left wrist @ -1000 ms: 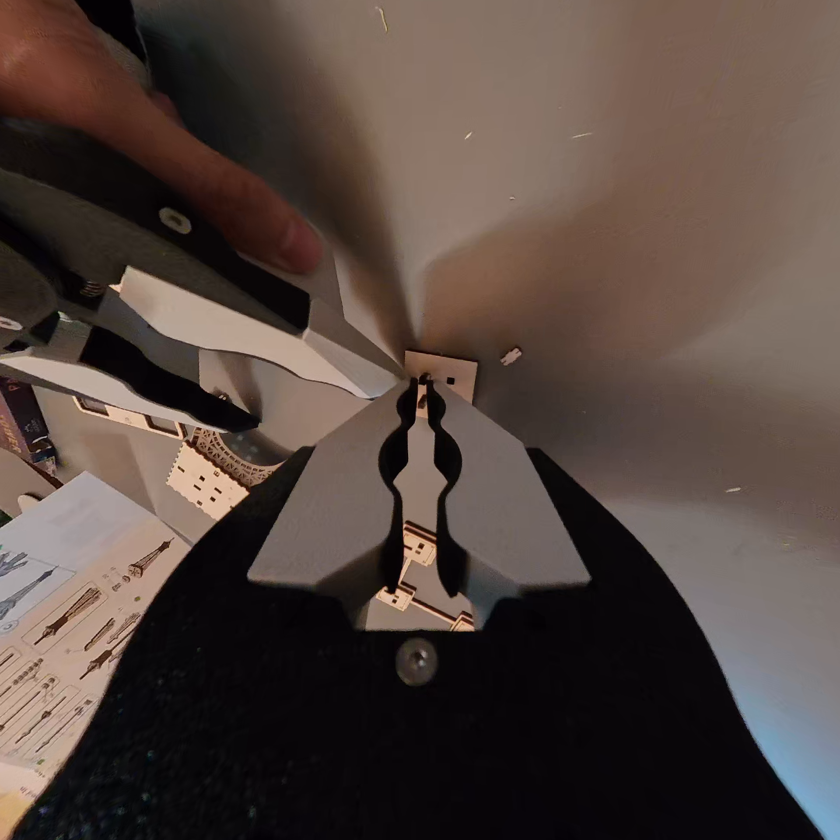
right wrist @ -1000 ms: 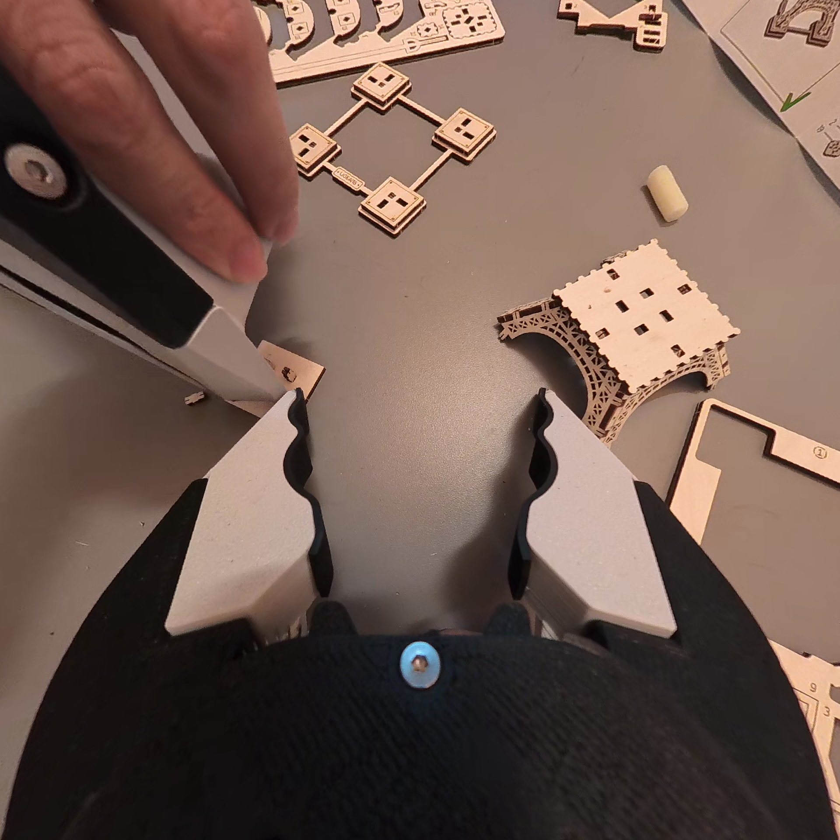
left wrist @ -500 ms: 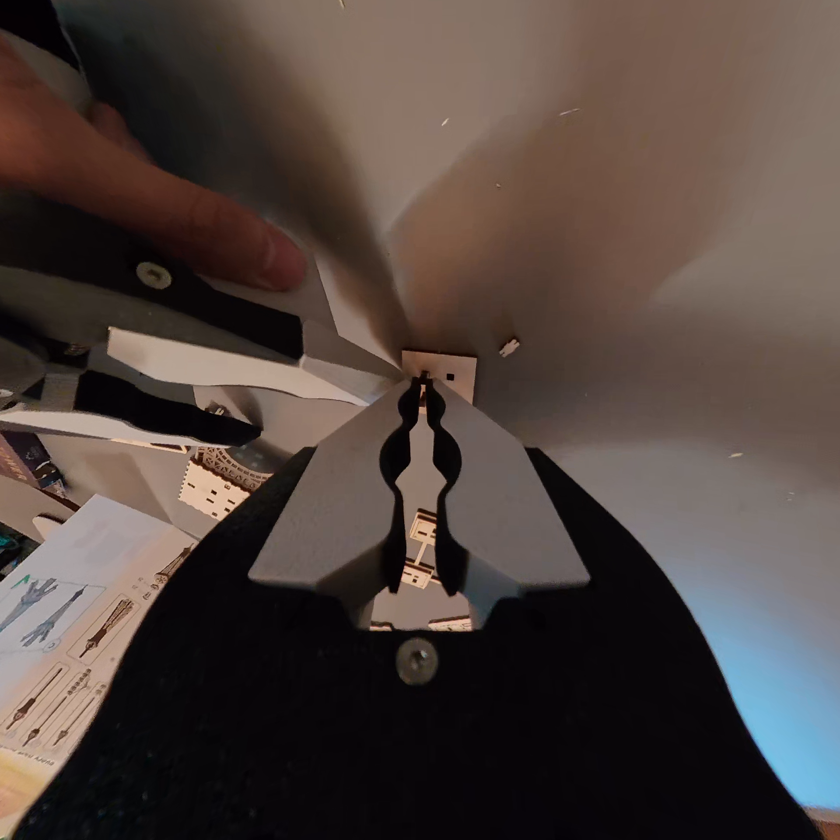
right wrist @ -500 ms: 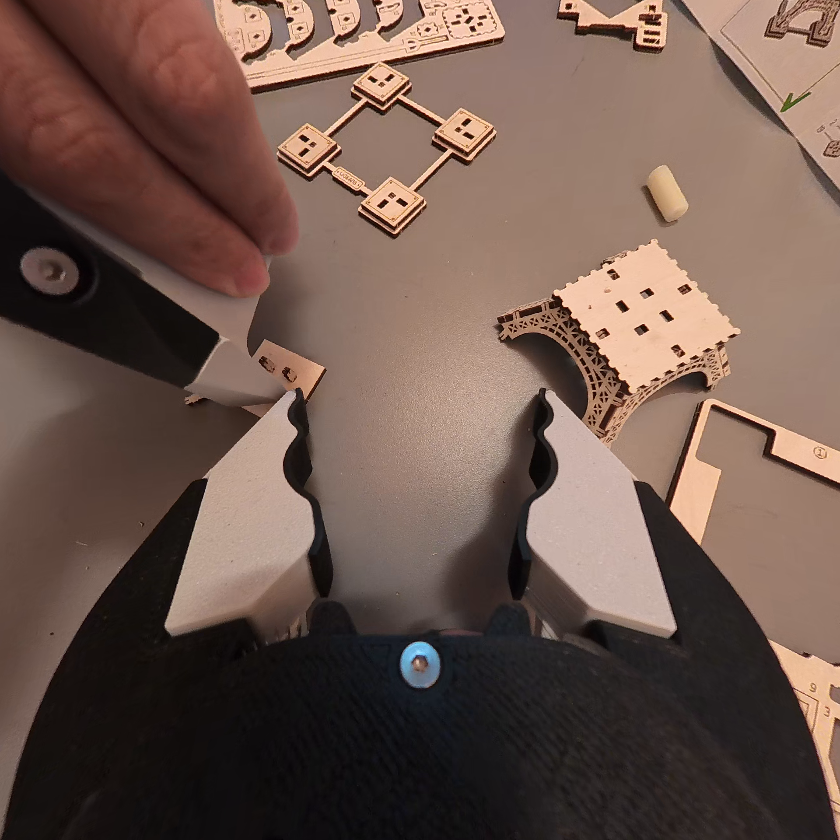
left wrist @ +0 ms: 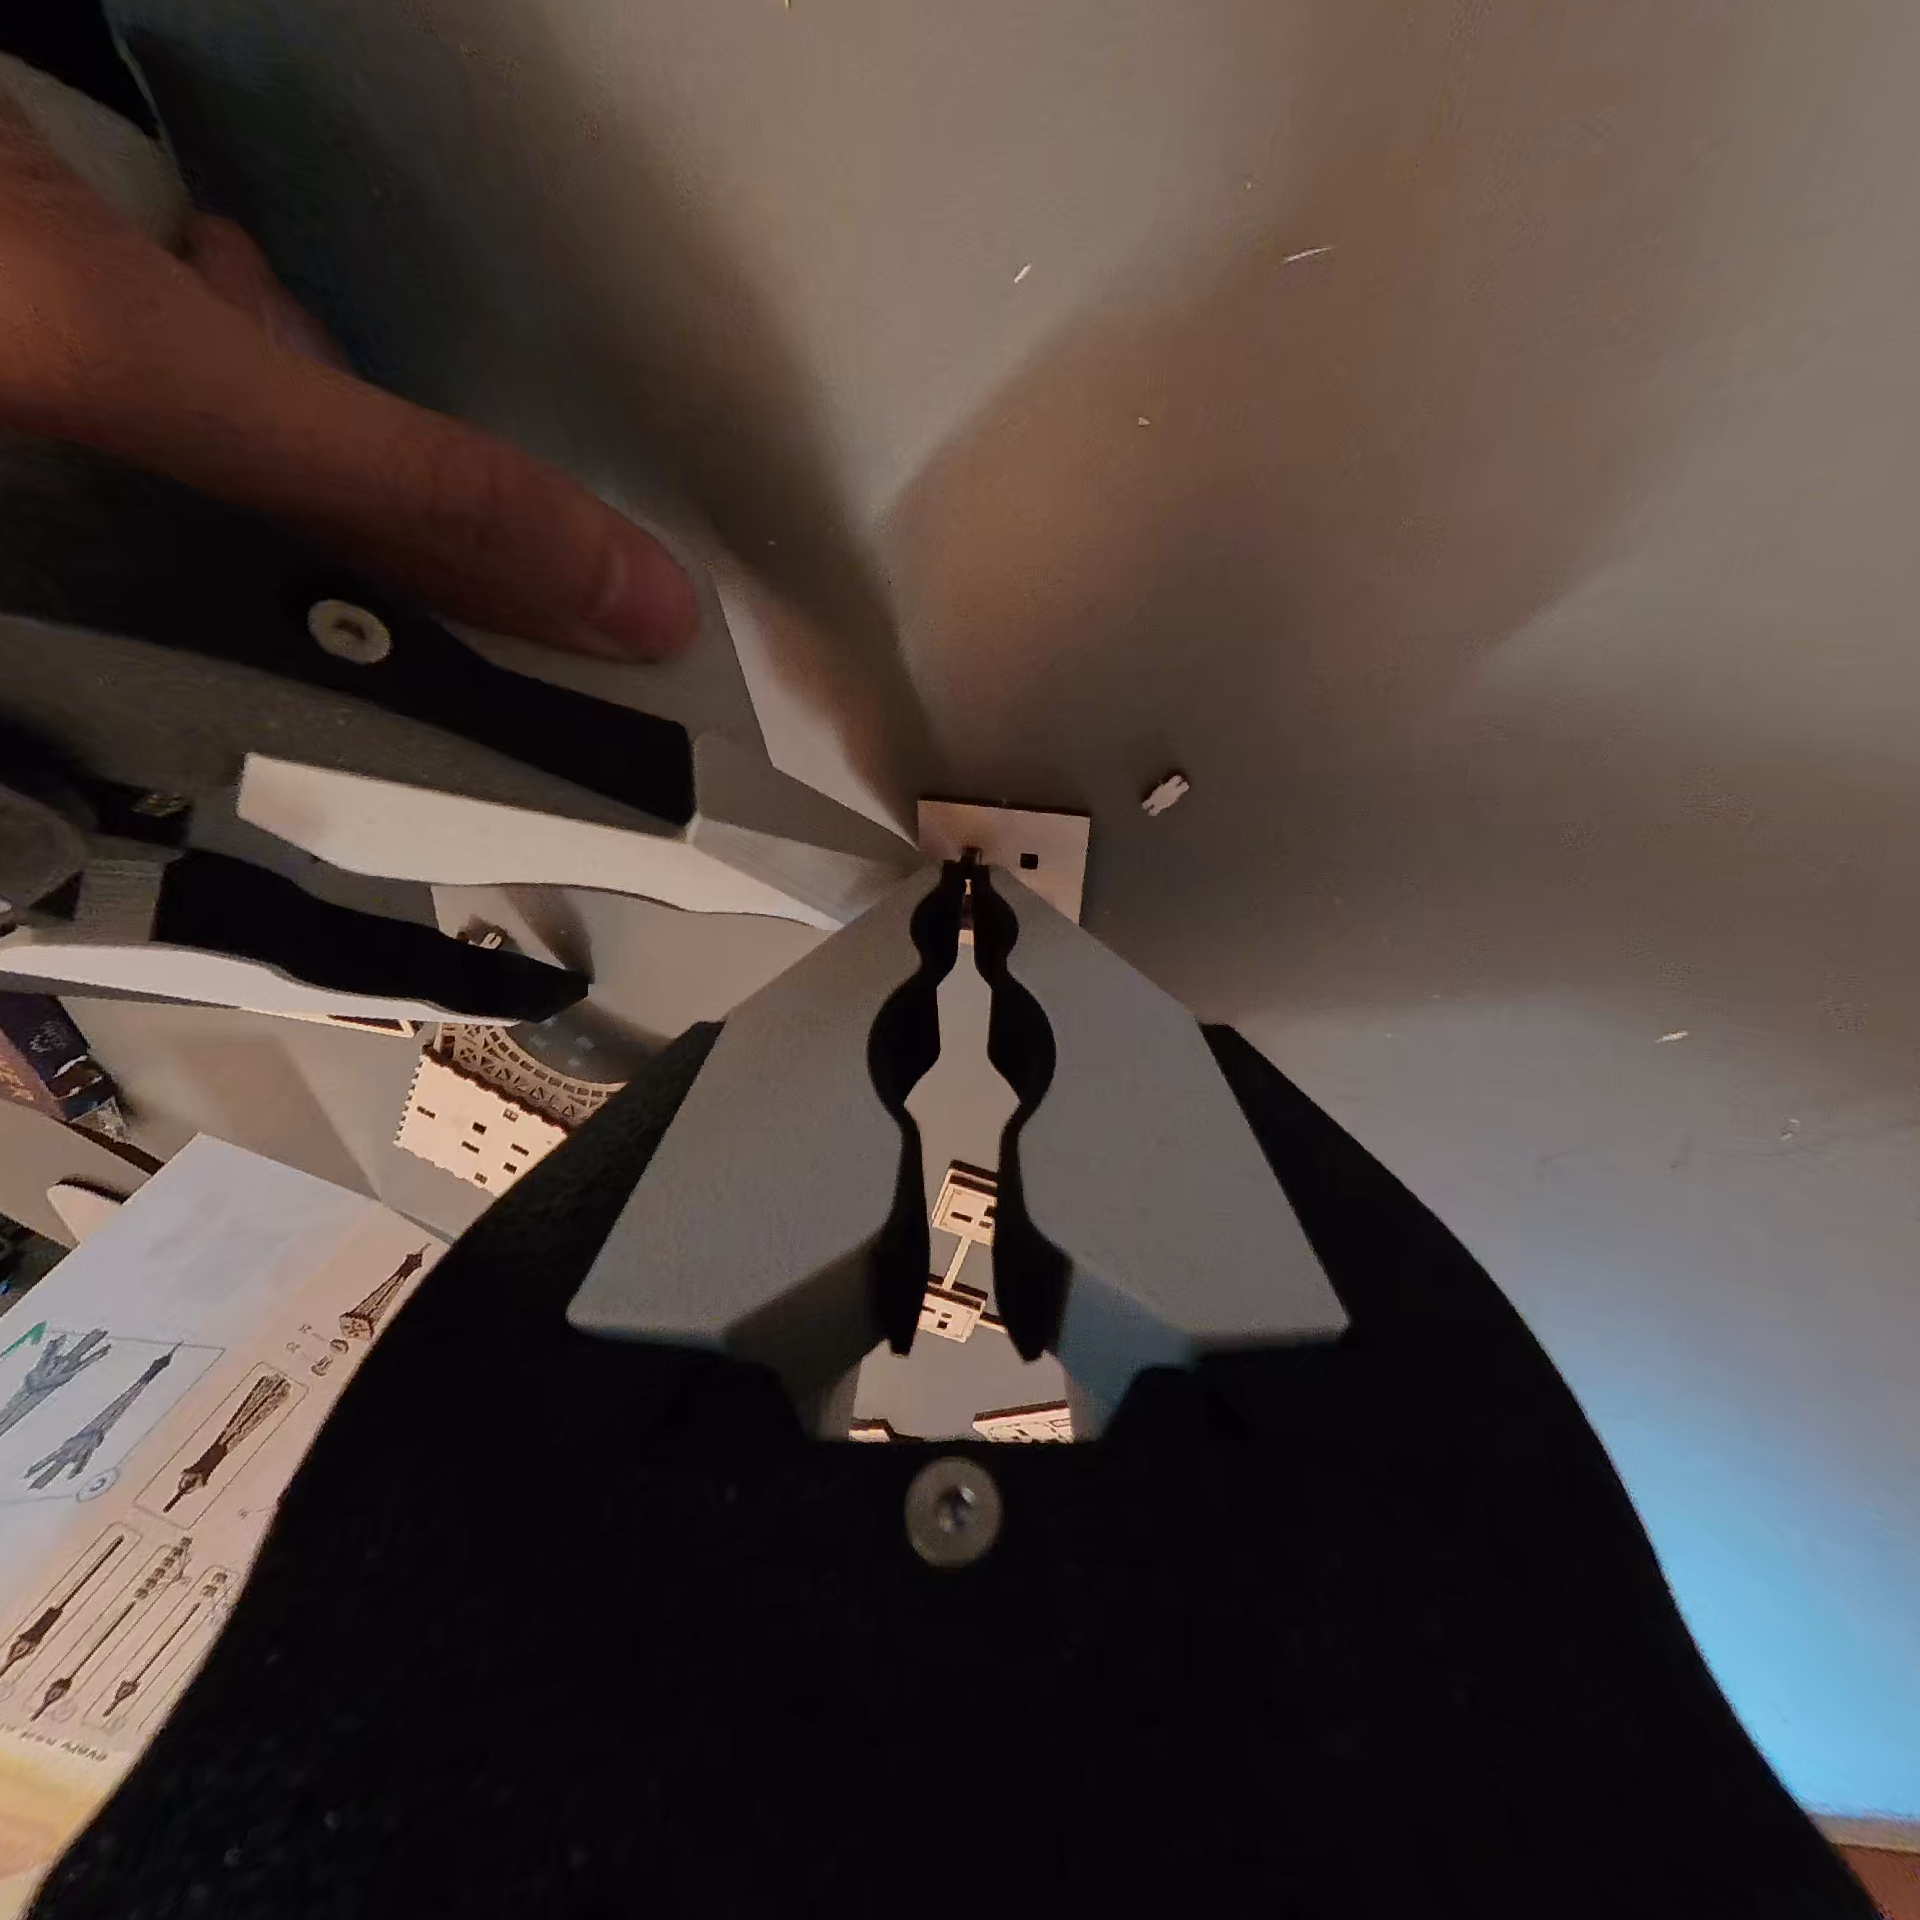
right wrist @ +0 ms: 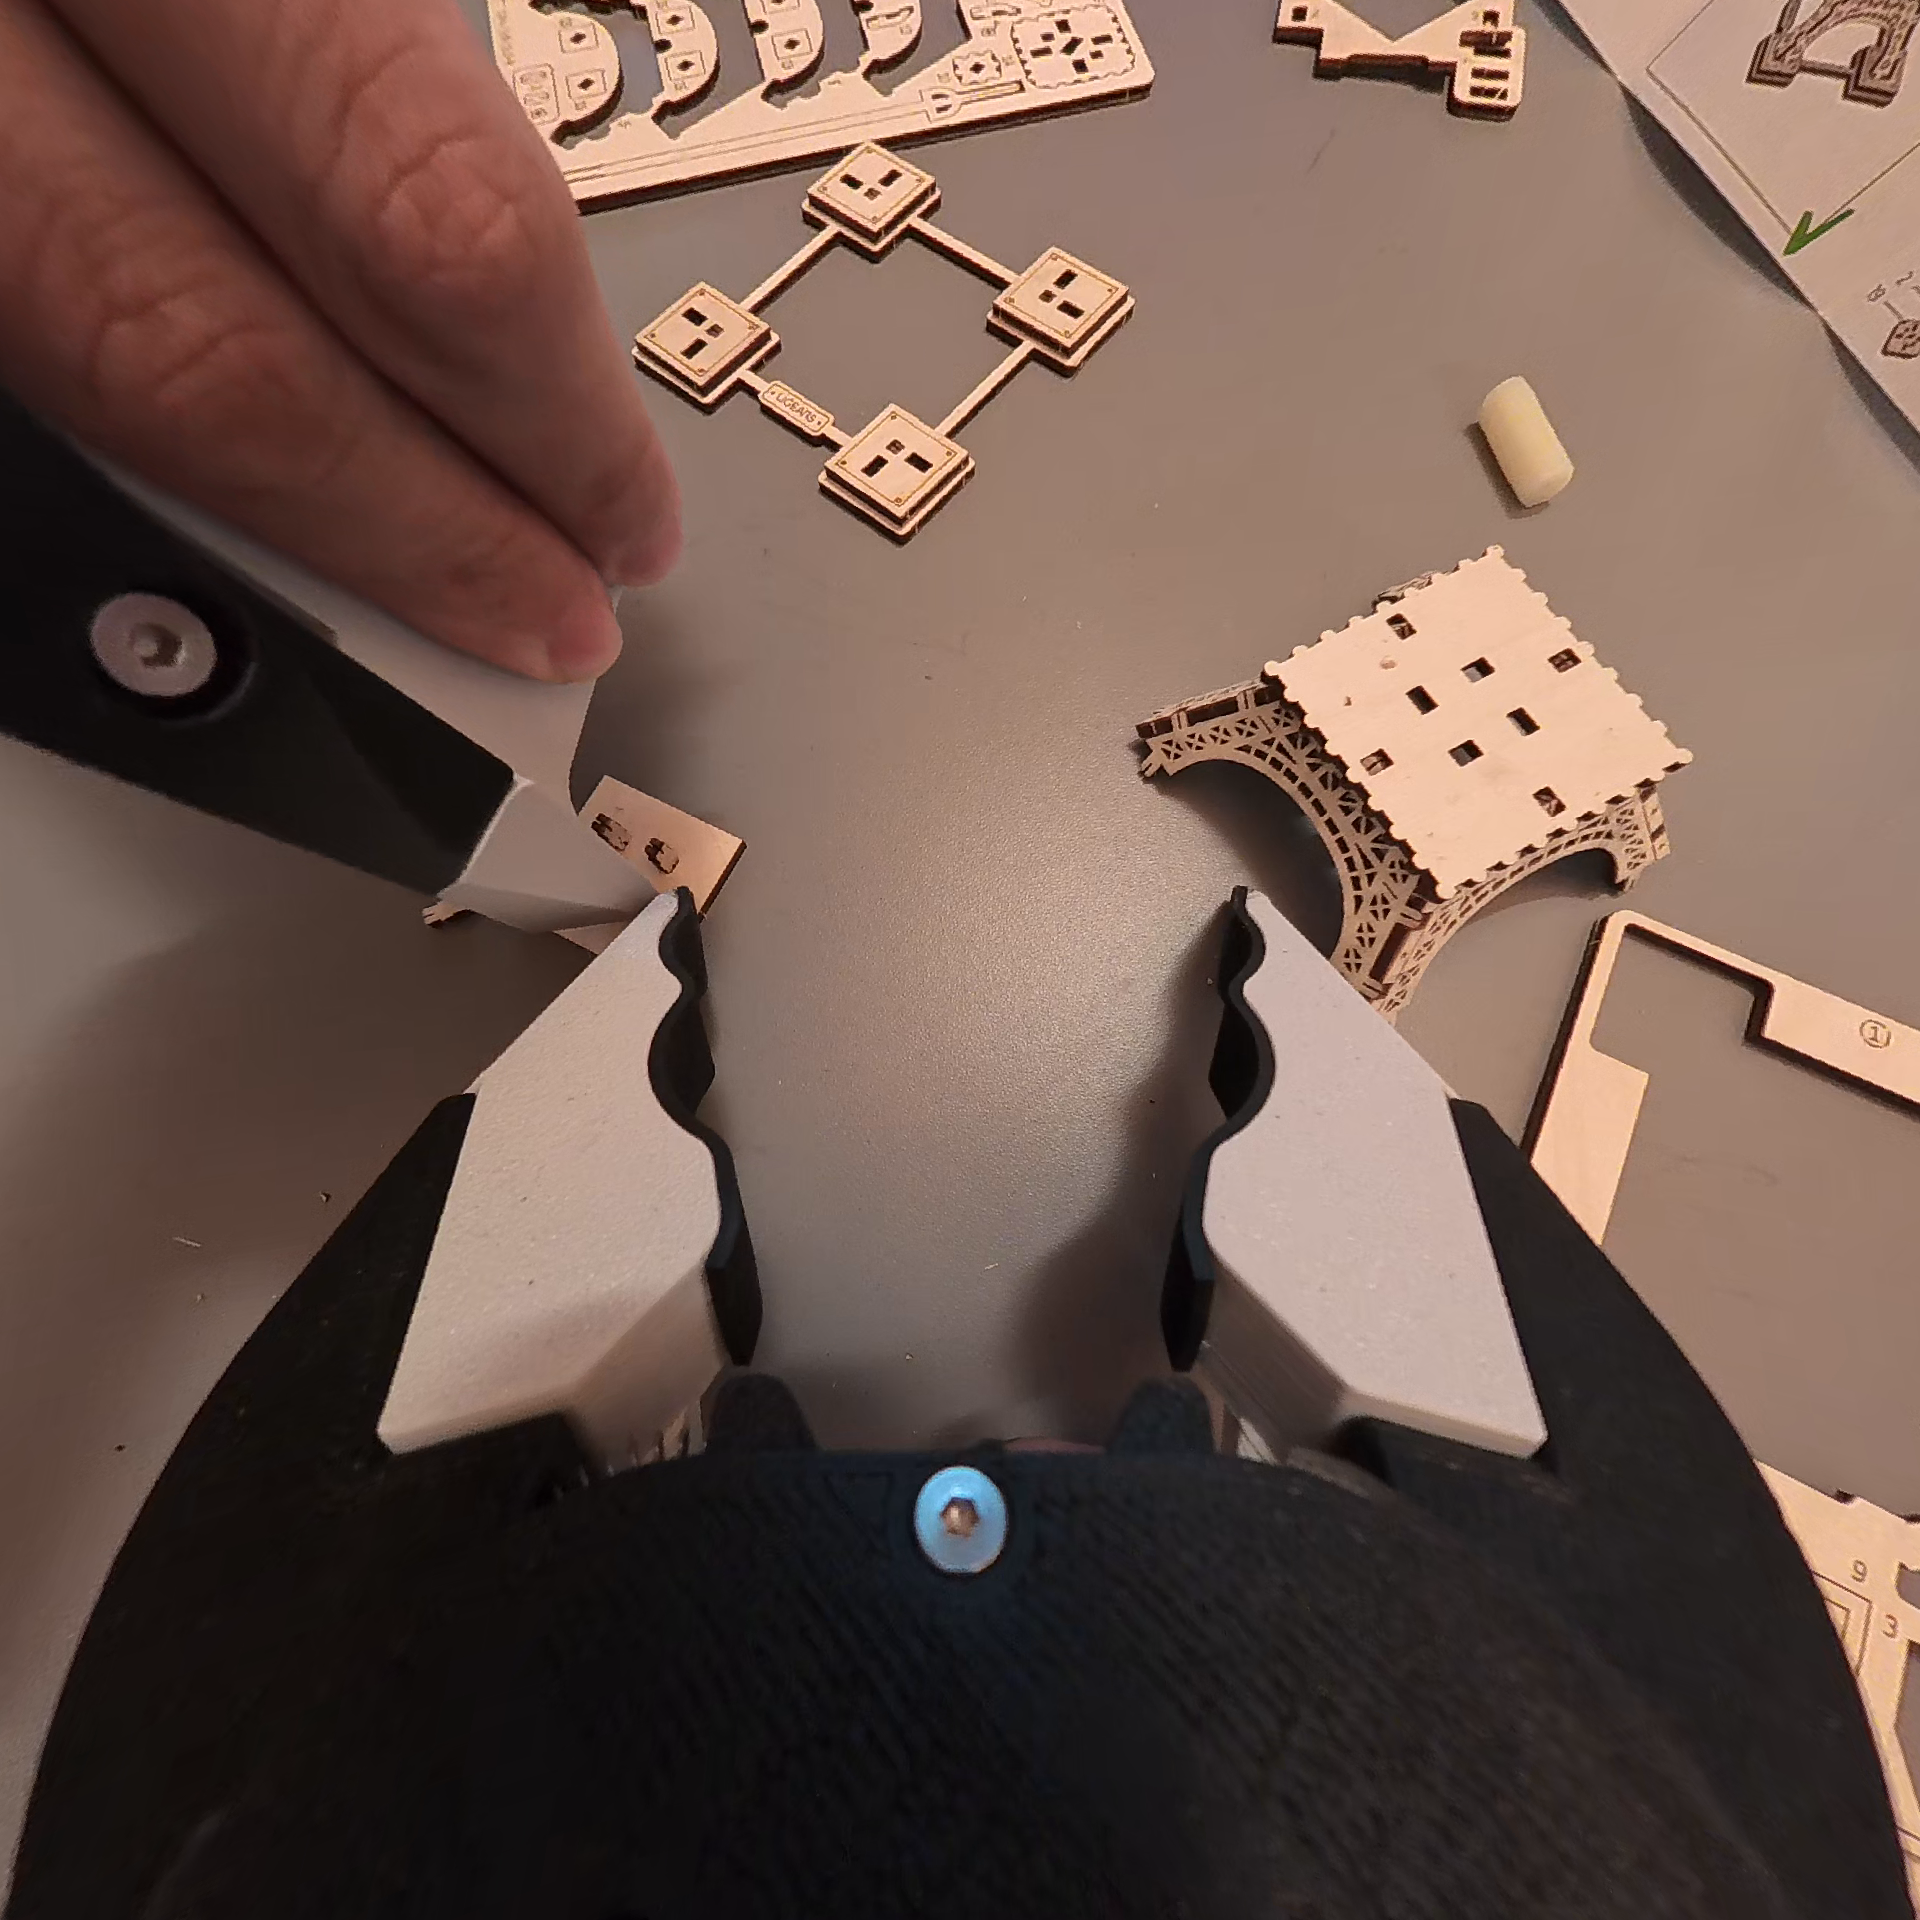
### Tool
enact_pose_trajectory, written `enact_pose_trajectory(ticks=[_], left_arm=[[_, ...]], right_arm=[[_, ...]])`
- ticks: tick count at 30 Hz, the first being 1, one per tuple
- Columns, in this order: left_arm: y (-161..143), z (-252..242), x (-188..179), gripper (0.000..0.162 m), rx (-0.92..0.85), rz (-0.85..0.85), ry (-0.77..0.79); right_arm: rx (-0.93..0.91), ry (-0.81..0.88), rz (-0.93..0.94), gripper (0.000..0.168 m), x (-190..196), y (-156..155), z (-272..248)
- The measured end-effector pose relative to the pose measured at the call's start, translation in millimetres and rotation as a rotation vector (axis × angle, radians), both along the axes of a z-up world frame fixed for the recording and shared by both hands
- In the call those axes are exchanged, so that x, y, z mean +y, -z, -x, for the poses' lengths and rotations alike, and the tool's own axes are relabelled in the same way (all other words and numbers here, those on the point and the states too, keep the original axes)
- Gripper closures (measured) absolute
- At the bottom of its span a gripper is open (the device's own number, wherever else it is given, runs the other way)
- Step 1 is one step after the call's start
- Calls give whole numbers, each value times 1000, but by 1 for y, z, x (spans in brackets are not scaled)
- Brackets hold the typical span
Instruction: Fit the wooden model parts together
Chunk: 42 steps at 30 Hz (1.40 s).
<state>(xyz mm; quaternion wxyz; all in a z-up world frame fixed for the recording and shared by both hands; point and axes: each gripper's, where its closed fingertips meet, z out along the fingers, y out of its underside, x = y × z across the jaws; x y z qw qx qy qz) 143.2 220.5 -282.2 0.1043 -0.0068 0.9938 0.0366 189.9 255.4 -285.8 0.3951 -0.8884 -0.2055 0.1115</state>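
Note:
My left gripper [left wrist: 968,864] is shut, its tips pinching a small square wooden plate [left wrist: 1039,847] with little holes, which lies on the grey table. In the right wrist view the plate [right wrist: 675,842] sticks out from under the left gripper [right wrist: 561,873], and a person's fingers [right wrist: 416,416] rest on that gripper. My right gripper [right wrist: 961,909] is open and empty, its left fingertip [right wrist: 665,914] right beside the plate. The arched wooden tower base [right wrist: 1455,758] stands to its right. A square wooden frame with four corner pads [right wrist: 883,343] lies farther ahead.
Wooden part sheets [right wrist: 831,94] lie at the far edge and an emptied sheet frame [right wrist: 1579,1091] lies at the right. A small white cylinder [right wrist: 1522,442] and an instruction sheet [right wrist: 1766,135] are at the far right. A tiny wooden bit [left wrist: 1164,795] lies by the plate.
The left gripper has shifted a little over the plate, so more of the plate shows in the right wrist view. The person's fingers have slid lower. The right gripper has stayed open and still.

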Motion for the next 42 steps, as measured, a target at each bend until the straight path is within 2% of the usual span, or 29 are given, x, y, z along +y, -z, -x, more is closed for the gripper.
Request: enact_pose_trajectory(ticks=[10, 16, 19, 21, 23, 26, 32, 42], left_arm=[[0, 1, 0, 162, 5, -14, 9], [-2, 2, -1, 161, -23, 32, -10], [-11, 0, 3, 152, -66, 37, -52], [-20, 5, -4, 147, -69, 97, -80], [-25, 14, -14, 149, -41, 174, -100], [-18, 29, -19, 152, 14, 221, -121], [1, 33, -8, 153, 35, 179, -112], [2, 33, -15, 157, 71, 209, -57]], right_arm=[[1, 0, 0, 71, 0, 0, 0], [-1, 0, -1, 70, 0, 0, 0], [-2, -1, -1, 70, 0, 0, 0], [-2, -1, -1, 70, 0, 0, 0], [-2, -1, -1, 70, 0, 0, 0], [-1, -1, -1, 70, 0, 0, 0], [-1, -1, -1, 70, 0, 0, 0], [-1, -1, 0, 70, 0, 0, 0]])
